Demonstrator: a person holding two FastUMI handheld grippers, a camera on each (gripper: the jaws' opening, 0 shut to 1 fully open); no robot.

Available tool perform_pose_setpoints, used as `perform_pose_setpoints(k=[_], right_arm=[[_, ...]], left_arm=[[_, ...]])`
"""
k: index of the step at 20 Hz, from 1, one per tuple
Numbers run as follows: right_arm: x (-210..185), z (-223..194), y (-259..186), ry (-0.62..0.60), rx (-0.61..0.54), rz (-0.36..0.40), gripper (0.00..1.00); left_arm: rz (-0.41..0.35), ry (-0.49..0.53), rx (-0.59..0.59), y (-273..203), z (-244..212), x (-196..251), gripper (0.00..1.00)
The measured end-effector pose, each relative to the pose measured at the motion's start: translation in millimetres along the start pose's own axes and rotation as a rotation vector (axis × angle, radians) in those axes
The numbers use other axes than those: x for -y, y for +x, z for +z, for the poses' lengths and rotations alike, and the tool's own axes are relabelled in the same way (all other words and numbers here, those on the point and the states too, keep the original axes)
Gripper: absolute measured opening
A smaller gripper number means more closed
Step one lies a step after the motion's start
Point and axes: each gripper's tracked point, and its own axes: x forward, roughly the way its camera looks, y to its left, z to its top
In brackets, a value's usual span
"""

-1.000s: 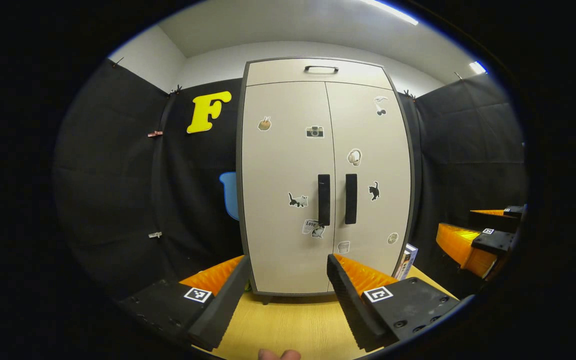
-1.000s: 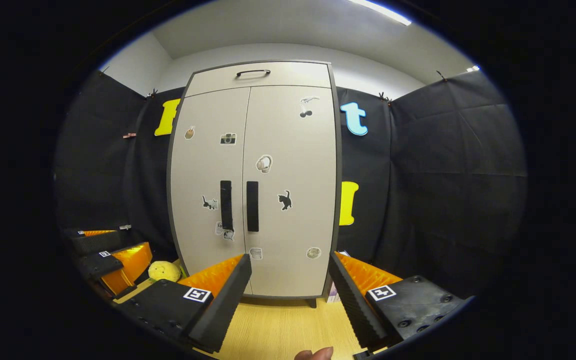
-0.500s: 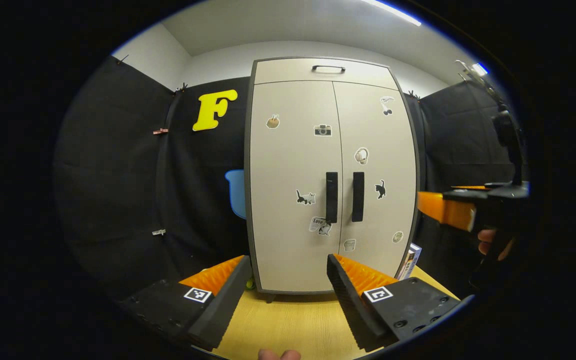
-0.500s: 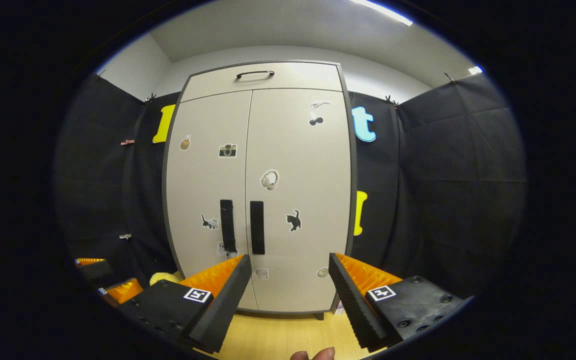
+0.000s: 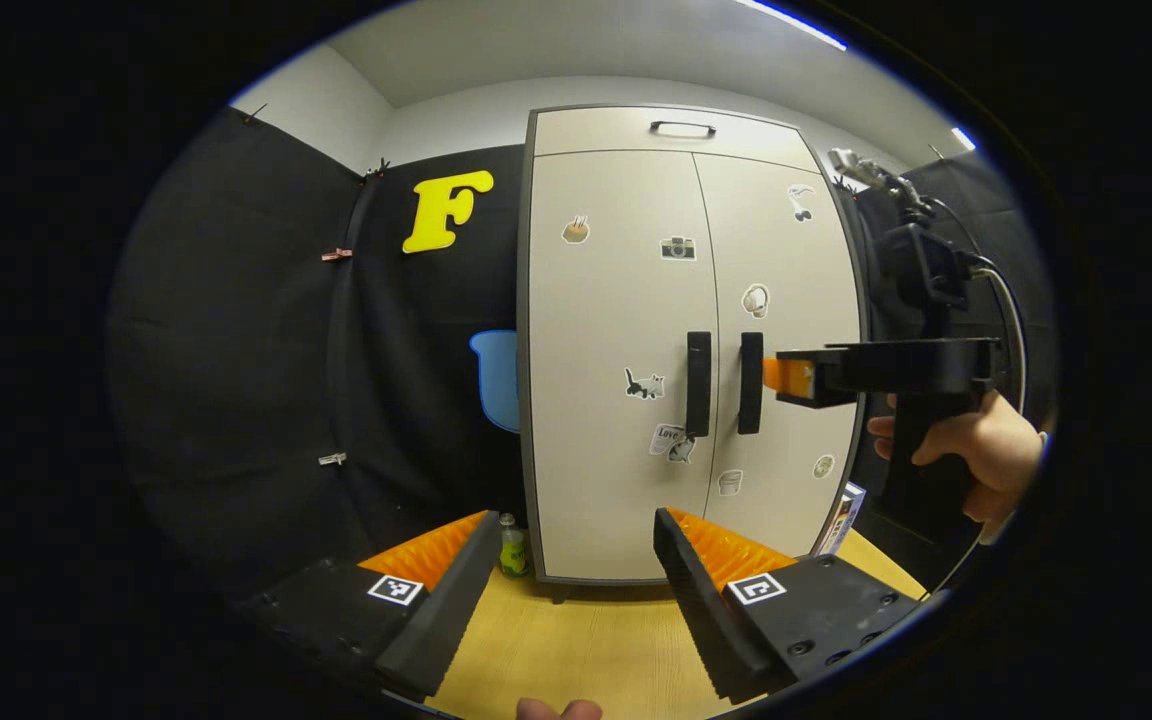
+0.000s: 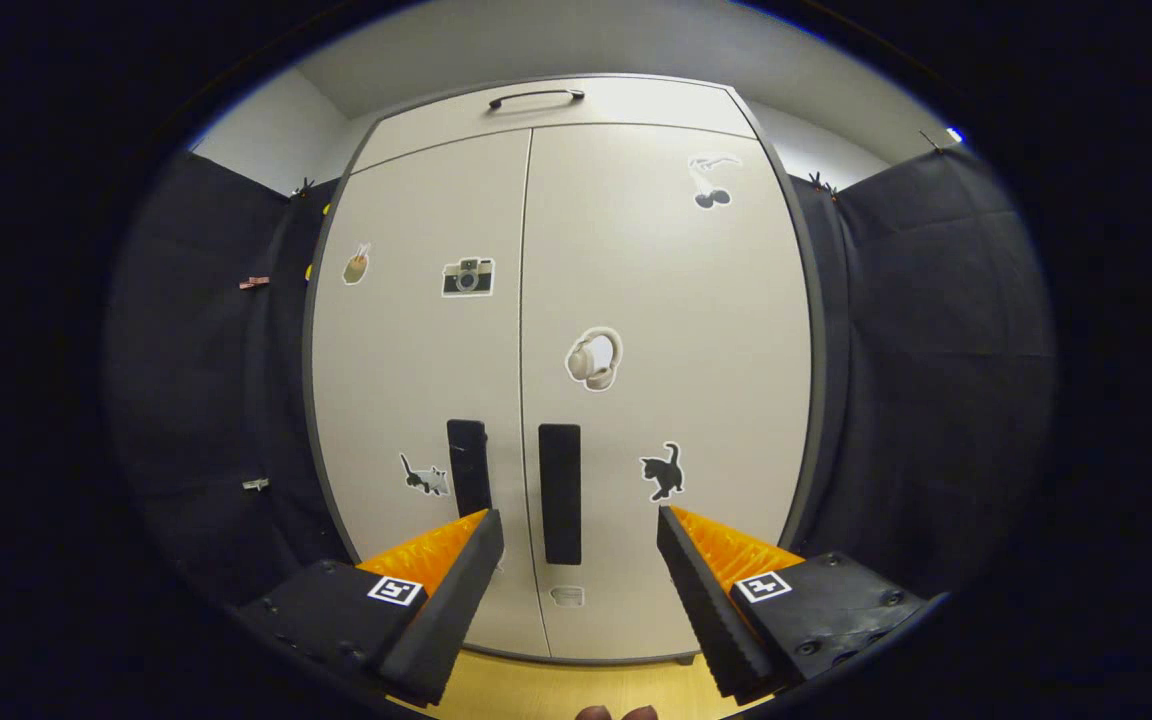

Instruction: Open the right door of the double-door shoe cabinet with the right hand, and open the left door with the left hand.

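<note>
Your shoe cabinet (image 6: 576,350) stands shut straight ahead of your right gripper (image 6: 576,530), pale doors rimmed in dark grey and dotted with stickers; one sticker low on the left door (image 5: 616,340) carries small writing too fine to read. The right door's black handle (image 6: 559,492) sits between your right fingers (image 6: 456,580), which are spread wide and grip nothing, with the left door's handle (image 6: 468,466) just above the left-side finger. Your left gripper (image 5: 576,530) is also spread wide and empty, well back over the wooden table (image 5: 586,640), with the cabinet ahead of its fingers and a small green bottle (image 5: 511,548) beside the left-side finger.
</note>
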Motion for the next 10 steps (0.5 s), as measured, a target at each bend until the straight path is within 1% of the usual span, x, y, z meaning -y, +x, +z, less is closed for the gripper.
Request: perform_pose_setpoints(k=[5, 7, 8, 9, 10], right_arm=[[-2.7, -17.7, 50.7, 0.004, -0.024, -0.025, 0.97], [-1.5, -21.9, 65.8, 0.019, -0.027, -0.036, 0.93], [-2.1, -23.9, 72.7, 0.028, -0.030, -0.038, 0.87], [-3.2, -24.4, 77.1, 0.034, -0.033, -0.034, 0.86], [-5.2, -26.6, 82.0, 0.036, -0.036, -0.031, 0.82]], left_arm=[[0.005, 0.001, -0.012, 13.0, -6.2, -8.3, 0.95], [0.006, 0.002, -0.017, 16.1, -8.4, -10.9, 0.95], [0.006, 0.003, -0.021, 17.9, -10.0, -11.6, 0.95], [0.005, 0.003, -0.022, 19.5, -10.5, -12.5, 0.95], [0.006, 0.004, -0.024, 21.3, -11.1, -13.0, 0.95]])
